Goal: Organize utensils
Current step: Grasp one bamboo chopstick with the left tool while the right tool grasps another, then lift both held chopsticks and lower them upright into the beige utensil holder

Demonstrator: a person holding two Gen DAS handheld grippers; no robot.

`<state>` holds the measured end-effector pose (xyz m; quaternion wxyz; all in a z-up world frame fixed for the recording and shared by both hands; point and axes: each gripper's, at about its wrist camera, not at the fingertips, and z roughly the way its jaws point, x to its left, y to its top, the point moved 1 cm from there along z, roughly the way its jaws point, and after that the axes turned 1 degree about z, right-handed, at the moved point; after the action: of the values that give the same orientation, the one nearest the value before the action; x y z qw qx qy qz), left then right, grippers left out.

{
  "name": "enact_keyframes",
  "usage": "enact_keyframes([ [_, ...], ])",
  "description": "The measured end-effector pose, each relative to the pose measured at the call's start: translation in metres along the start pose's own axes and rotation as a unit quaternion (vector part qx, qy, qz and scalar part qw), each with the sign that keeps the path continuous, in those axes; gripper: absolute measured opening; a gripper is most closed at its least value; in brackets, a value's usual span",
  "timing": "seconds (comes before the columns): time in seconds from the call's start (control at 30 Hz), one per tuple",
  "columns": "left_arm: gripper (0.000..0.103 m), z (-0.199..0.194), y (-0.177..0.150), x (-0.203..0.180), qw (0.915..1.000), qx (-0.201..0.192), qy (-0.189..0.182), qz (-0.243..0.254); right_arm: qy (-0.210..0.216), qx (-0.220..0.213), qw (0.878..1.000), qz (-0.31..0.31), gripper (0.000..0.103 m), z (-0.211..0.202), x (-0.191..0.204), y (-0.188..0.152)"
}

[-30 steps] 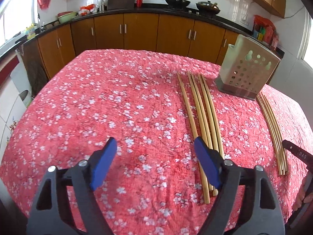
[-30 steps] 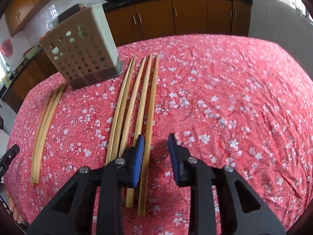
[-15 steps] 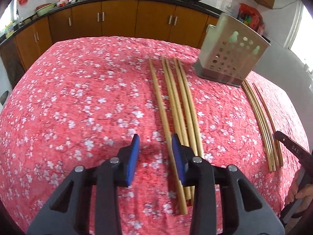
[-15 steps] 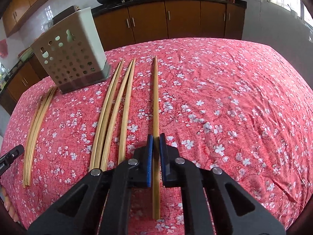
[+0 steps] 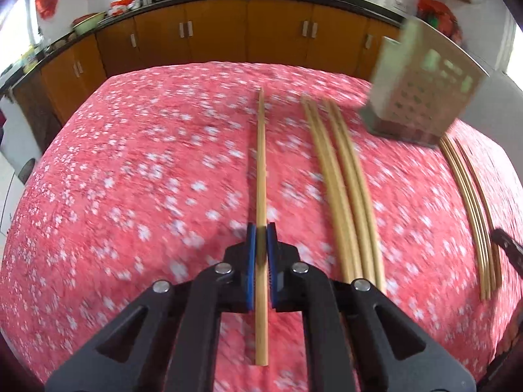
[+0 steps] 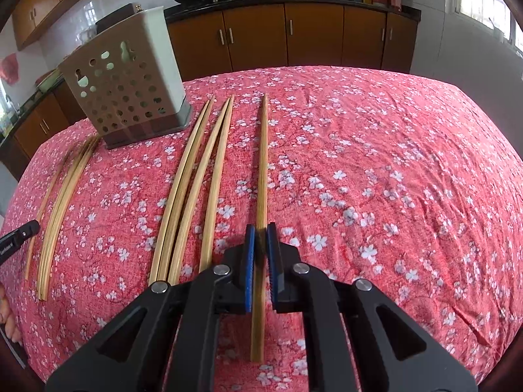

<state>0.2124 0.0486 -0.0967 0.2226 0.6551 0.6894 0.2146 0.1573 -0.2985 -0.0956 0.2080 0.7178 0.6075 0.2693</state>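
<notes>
Long bamboo chopsticks lie on a red floral tablecloth. My left gripper (image 5: 260,233) is shut on one chopstick (image 5: 261,163), which stands apart from three others (image 5: 343,183) to its right. My right gripper (image 6: 260,233) is shut on one chopstick (image 6: 262,170), apart from three others (image 6: 199,176) to its left. A perforated grey utensil holder (image 5: 425,91) stands at the far right in the left wrist view, and it also shows at the far left in the right wrist view (image 6: 127,91). The left wrist view is blurred.
A second bundle of thin chopsticks lies beside the holder (image 5: 467,202), also seen in the right wrist view (image 6: 62,199). A black tool tip (image 6: 16,238) pokes in at the table's edge. Brown kitchen cabinets (image 6: 294,36) stand behind the table.
My left gripper has closed from wide open onto one chopstick and pulled it apart from the others. My right gripper closed on its chopstick and holds it clear of the other three.
</notes>
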Motion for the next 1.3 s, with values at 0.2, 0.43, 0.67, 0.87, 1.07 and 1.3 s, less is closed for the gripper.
enact_keyframes([
  [0.2,0.009,0.003,0.005,0.014,0.9998,-0.009,-0.014,-0.009,-0.01,-0.003,1.0,0.02,0.008,0.014,-0.016,0.021],
  [0.43,0.009,-0.013,-0.016,0.023,0.999,-0.017,-0.039,-0.015,-0.006,-0.002,1.0,0.018,0.009,0.012,-0.019,0.022],
  [0.67,0.01,-0.021,-0.025,0.021,0.9993,-0.025,-0.029,-0.001,-0.006,-0.012,1.0,0.014,0.009,0.007,-0.023,0.012],
  [0.87,0.01,-0.021,-0.025,0.021,0.9992,-0.025,-0.03,-0.002,-0.005,-0.013,1.0,0.016,0.009,0.007,-0.018,0.01],
  [1.07,0.008,-0.018,-0.024,0.014,0.9995,-0.024,-0.016,0.013,-0.005,-0.013,1.0,0.01,0.008,0.004,-0.017,0.004],
  [1.3,0.008,-0.043,-0.019,0.014,0.9988,-0.045,-0.018,0.008,0.01,-0.066,0.997,0.029,0.008,-0.037,-0.03,0.012],
])
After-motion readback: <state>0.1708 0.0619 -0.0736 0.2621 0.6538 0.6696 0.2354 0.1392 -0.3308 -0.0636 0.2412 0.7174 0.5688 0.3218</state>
